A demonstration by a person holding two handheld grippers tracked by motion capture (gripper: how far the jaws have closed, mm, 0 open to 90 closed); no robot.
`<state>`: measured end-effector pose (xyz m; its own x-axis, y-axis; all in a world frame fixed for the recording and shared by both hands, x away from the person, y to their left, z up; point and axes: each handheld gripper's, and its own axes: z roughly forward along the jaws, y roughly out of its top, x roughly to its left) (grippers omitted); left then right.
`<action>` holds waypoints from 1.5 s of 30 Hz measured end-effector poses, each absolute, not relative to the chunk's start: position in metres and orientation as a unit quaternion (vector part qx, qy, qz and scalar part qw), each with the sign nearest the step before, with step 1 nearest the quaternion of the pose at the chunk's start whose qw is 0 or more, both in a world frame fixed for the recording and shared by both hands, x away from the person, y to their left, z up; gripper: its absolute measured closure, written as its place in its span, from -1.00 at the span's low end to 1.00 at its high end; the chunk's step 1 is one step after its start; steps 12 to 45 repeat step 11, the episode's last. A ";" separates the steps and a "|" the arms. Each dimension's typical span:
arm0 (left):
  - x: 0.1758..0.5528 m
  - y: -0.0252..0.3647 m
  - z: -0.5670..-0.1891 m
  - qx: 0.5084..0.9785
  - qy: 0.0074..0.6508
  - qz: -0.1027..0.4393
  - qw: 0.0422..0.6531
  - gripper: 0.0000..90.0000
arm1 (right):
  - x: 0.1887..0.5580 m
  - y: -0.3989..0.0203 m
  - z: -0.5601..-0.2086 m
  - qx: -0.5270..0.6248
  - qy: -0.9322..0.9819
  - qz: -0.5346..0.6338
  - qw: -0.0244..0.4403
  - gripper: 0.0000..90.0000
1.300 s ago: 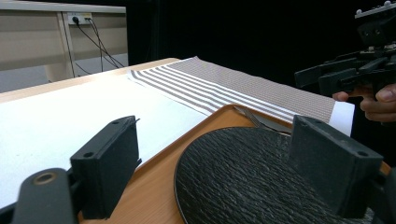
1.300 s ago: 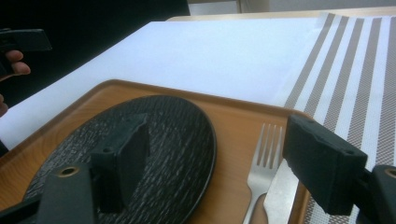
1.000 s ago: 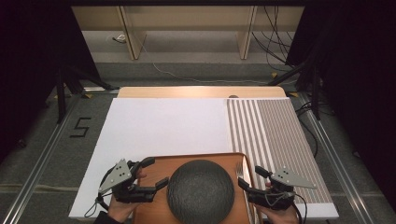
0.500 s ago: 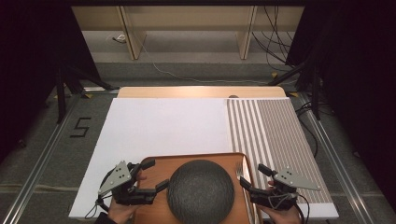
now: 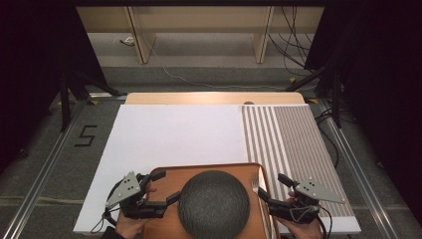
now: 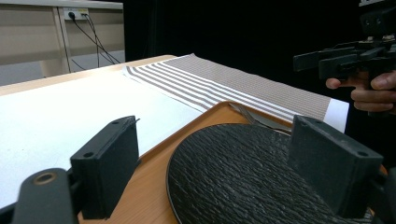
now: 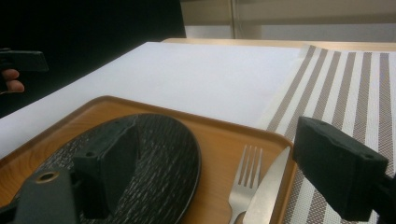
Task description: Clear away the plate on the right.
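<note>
A wooden tray (image 5: pixel 169 175) lies at the table's near edge. On it sits a black textured plate (image 6: pixel 243 172), with a fork (image 7: pixel 243 179) and a knife (image 7: pixel 267 186) to the plate's right. In the high view the person's head (image 5: pixel 214 204) covers the tray's middle, and the fork (image 5: pixel 255 185) shows beside it. My left gripper (image 5: pixel 166 185) hangs open over the tray's left part, its jaws straddling the plate's near side (image 6: pixel 219 172). My right gripper (image 5: pixel 272 185) is open at the tray's right rim, above the cutlery (image 7: pixel 229 172). Neither holds anything.
A white mat (image 5: pixel 174 134) covers the table's left and middle. A brown-and-white striped placemat (image 5: pixel 288 144) lies on the right, reaching under the tray's right edge. Shelving and cables stand beyond the table's far edge.
</note>
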<state>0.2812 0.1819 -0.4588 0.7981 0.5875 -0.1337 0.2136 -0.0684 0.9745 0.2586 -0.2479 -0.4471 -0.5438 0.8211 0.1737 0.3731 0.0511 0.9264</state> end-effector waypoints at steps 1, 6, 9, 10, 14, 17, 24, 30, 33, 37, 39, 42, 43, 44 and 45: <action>0.281 0.182 -0.459 0.715 0.280 0.150 0.622 -0.64 | 0.259 -0.248 -0.447 0.429 0.695 0.538 0.209 -0.64; 0.281 0.182 -0.459 0.715 0.280 0.150 0.622 -0.64 | 0.259 -0.249 -0.447 0.431 0.693 0.539 0.208 -0.64; 0.282 0.182 -0.459 0.715 0.280 0.150 0.622 -0.64 | 0.259 -0.248 -0.447 0.432 0.693 0.539 0.207 -0.64; 0.282 0.182 -0.459 0.716 0.281 0.150 0.622 -0.64 | 0.259 -0.248 -0.447 0.431 0.694 0.538 0.208 -0.64; 0.282 0.182 -0.459 0.716 0.281 0.150 0.622 -0.64 | 0.259 -0.248 -0.447 0.431 0.695 0.536 0.209 -0.64; 0.282 0.182 -0.459 0.716 0.281 0.150 0.622 -0.64 | 0.259 -0.248 -0.447 0.431 0.695 0.536 0.209 -0.64; 0.282 0.182 -0.459 0.716 0.281 0.150 0.622 -0.64 | 0.259 -0.248 -0.447 0.431 0.695 0.536 0.209 -0.64; 0.282 0.182 -0.459 0.716 0.281 0.150 0.622 -0.64 | 0.259 -0.248 -0.447 0.431 0.695 0.536 0.209 -0.64; 0.282 0.182 -0.459 0.716 0.281 0.150 0.622 -0.64 | 0.259 -0.248 -0.447 0.431 0.695 0.536 0.209 -0.64; 0.282 0.182 -0.459 0.716 0.281 0.150 0.622 -0.64 | 0.259 -0.248 -0.447 0.431 0.695 0.536 0.209 -0.64; 0.282 0.182 -0.459 0.716 0.281 0.150 0.622 -0.64 | 0.259 -0.248 -0.447 0.431 0.695 0.536 0.209 -0.64; 0.282 0.182 -0.459 0.716 0.281 0.150 0.622 -0.64 | 0.259 -0.248 -0.447 0.431 0.695 0.536 0.209 -0.64; 0.282 0.182 -0.459 0.716 0.281 0.150 0.622 -0.64 | 0.259 -0.248 -0.447 0.431 0.695 0.536 0.209 -0.64; 0.282 0.182 -0.459 0.716 0.281 0.150 0.622 -0.64 | 0.259 -0.248 -0.447 0.431 0.695 0.536 0.209 -0.64; 0.282 0.182 -0.459 0.716 0.281 0.150 0.622 -0.64 | 0.259 -0.248 -0.447 0.431 0.695 0.536 0.209 -0.64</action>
